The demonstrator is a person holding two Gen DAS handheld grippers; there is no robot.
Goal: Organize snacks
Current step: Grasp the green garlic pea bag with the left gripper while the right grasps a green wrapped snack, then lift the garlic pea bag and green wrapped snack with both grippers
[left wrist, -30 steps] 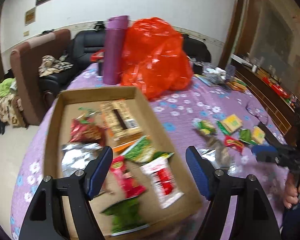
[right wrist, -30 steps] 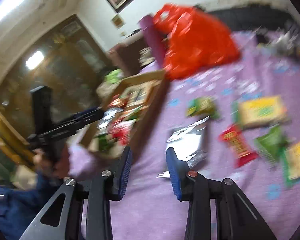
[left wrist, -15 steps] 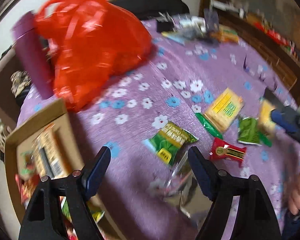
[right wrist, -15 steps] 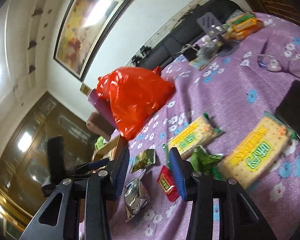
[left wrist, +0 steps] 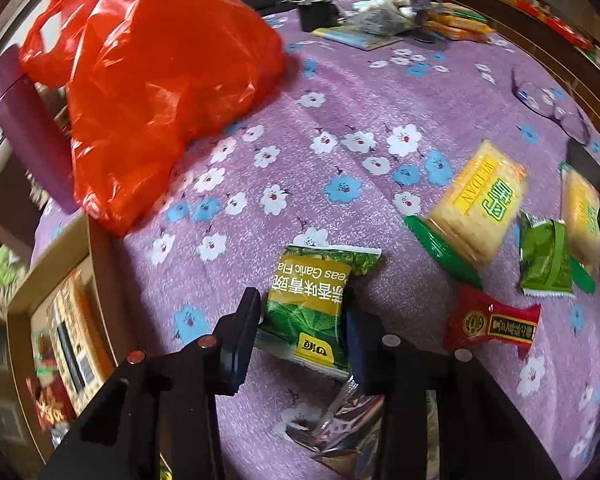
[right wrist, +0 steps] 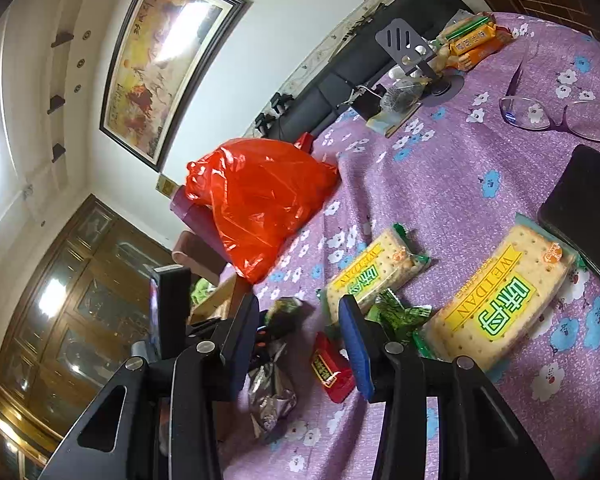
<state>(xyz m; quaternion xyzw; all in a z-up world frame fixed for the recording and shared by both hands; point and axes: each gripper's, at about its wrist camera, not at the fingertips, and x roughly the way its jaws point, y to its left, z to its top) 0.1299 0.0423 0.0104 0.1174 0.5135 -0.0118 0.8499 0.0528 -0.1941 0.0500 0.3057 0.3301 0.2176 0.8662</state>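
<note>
My left gripper [left wrist: 302, 320] is open, its jaws on either side of a green pea snack packet [left wrist: 314, 304] lying on the purple flowered tablecloth [left wrist: 340, 128]. A silver foil packet [left wrist: 340, 420] lies just below it. A red packet [left wrist: 492, 322], a yellow cracker pack [left wrist: 476, 206], a small green packet [left wrist: 544, 260] and a second cracker pack [left wrist: 580, 216] lie to the right. The cardboard box [left wrist: 96, 240] with snacks is at the left. My right gripper [right wrist: 300, 328] is open and empty above the red packet [right wrist: 330, 366] and the silver packet [right wrist: 270, 394].
A red plastic bag [left wrist: 156, 80] and a purple cylinder [left wrist: 28, 128] stand at the back left. Glasses [right wrist: 560, 114], a black tablet [right wrist: 584, 200], a phone stand [right wrist: 408, 48] and more snack packs [right wrist: 472, 40] lie on the far side.
My left gripper swung from over the box to the loose snacks, dropped onto the green pea packet and narrowed around it. My right gripper came nearer the table.
</note>
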